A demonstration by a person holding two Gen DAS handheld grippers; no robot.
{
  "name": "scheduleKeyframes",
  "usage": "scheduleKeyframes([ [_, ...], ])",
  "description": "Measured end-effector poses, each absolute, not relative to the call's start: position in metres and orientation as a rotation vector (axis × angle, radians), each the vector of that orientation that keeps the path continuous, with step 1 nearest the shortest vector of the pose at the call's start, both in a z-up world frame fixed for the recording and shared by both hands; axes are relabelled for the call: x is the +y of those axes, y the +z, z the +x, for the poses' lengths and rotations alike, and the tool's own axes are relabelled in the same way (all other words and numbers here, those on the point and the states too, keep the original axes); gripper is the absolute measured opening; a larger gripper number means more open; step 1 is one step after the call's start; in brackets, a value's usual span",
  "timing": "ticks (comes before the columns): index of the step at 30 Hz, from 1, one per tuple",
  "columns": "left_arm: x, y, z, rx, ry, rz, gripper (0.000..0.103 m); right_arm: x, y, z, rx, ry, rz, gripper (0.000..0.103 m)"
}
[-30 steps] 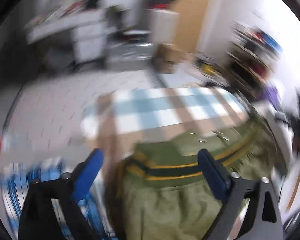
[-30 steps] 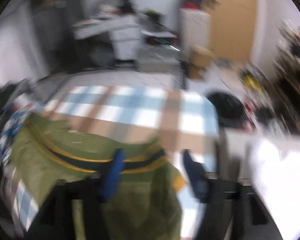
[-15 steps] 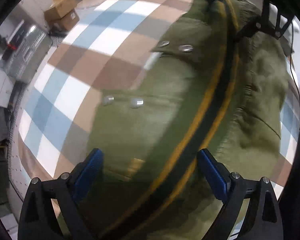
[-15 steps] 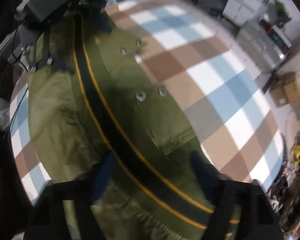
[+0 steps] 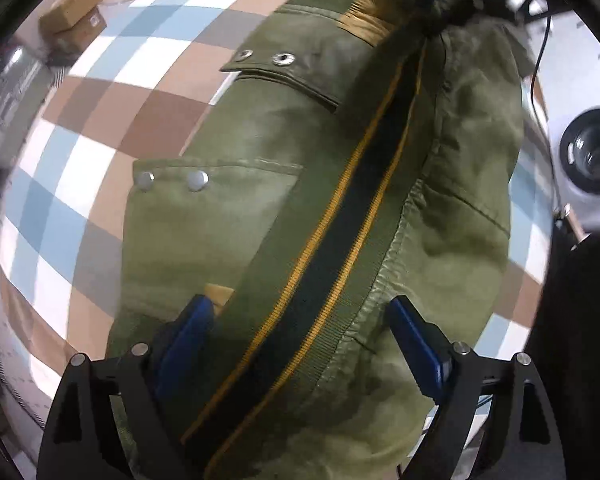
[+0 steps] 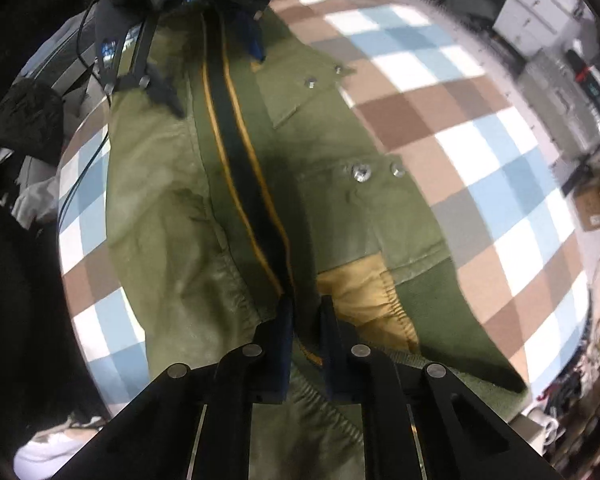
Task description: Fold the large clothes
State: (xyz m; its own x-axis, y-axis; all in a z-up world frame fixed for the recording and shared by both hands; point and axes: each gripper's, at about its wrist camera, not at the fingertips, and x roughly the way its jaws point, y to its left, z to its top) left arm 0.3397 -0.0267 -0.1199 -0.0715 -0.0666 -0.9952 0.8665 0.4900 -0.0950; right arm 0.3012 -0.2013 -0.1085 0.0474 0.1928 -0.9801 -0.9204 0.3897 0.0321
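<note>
An olive-green jacket [image 5: 260, 208] with metal snaps and a black band edged in yellow lies on a checked blue, brown and white cloth [image 5: 100, 128]. My left gripper [image 5: 300, 320] is open, its blue fingers [image 5: 188, 332] straddling the striped hem band at one end. In the right wrist view the jacket [image 6: 172, 200] stretches away from me. My right gripper [image 6: 304, 312] is shut on the striped band [image 6: 244, 184] at the other end, beside a tan lining patch [image 6: 360, 288]. The left gripper also shows in the right wrist view [image 6: 216, 52].
Cardboard boxes [image 5: 72, 20] stand on the floor beyond the cloth. White drawers and shelves [image 6: 540, 8] are at the back. Cables [image 6: 84, 160] run along the cloth's left edge. The other gripper's camera housing [image 5: 588, 152] is at the right.
Both grippers have dropped from facing the room to low over the jacket's hem. The right gripper has closed on the striped band. The left stays open.
</note>
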Motion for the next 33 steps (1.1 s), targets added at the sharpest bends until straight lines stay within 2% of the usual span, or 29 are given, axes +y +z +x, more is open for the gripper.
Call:
scheduleKeyframes([
  [6,-0.042,-0.135,0.327,1.411,-0.849,0.753,0.086,-0.194,-0.109,0.285,1.095,0.864,-0.852,0.01],
  [8,-0.046,-0.138,0.324,1.376,-0.812,0.785,0.078,-0.195,-0.105,0.286,1.069,0.8,-0.834,0.008],
  [9,-0.048,-0.139,0.323,1.366,-0.781,0.789,0.071,-0.196,-0.105,0.284,1.065,0.787,-0.821,0.008],
  [10,-0.046,-0.138,0.318,1.362,-0.75,0.781,0.053,-0.197,-0.103,0.281,1.051,0.771,-0.805,0.008],
  [11,-0.047,-0.136,0.318,1.349,-0.703,0.78,0.045,-0.2,-0.099,0.278,1.028,0.765,-0.785,0.008],
  [12,-0.047,-0.134,0.316,1.346,-0.675,0.772,0.031,-0.203,-0.095,0.277,1.009,0.756,-0.767,0.007],
  [13,-0.048,-0.132,0.314,1.358,-0.659,0.749,0.023,-0.204,-0.092,0.274,0.995,0.747,-0.739,0.007],
  [14,-0.052,-0.132,0.309,1.353,-0.644,0.753,0.02,-0.207,-0.087,0.271,0.975,0.74,-0.705,0.007],
  [15,-0.052,-0.132,0.301,1.355,-0.646,0.759,0.009,-0.209,-0.082,0.268,0.96,0.728,-0.683,0.007],
  [16,-0.058,-0.132,0.292,1.357,-0.657,0.775,0.006,-0.211,-0.077,0.264,0.948,0.724,-0.655,0.007],
  [20,-0.07,-0.131,0.268,1.314,-0.643,0.853,0.004,-0.21,-0.071,0.255,0.898,0.683,-0.607,0.007],
  [24,-0.067,-0.118,0.269,1.302,-0.55,0.786,0.004,-0.208,-0.064,0.249,0.842,0.642,-0.567,0.007],
  [33,-0.056,-0.097,0.287,1.163,-0.334,0.848,0.004,-0.213,-0.038,0.27,0.763,0.513,-0.445,0.006],
])
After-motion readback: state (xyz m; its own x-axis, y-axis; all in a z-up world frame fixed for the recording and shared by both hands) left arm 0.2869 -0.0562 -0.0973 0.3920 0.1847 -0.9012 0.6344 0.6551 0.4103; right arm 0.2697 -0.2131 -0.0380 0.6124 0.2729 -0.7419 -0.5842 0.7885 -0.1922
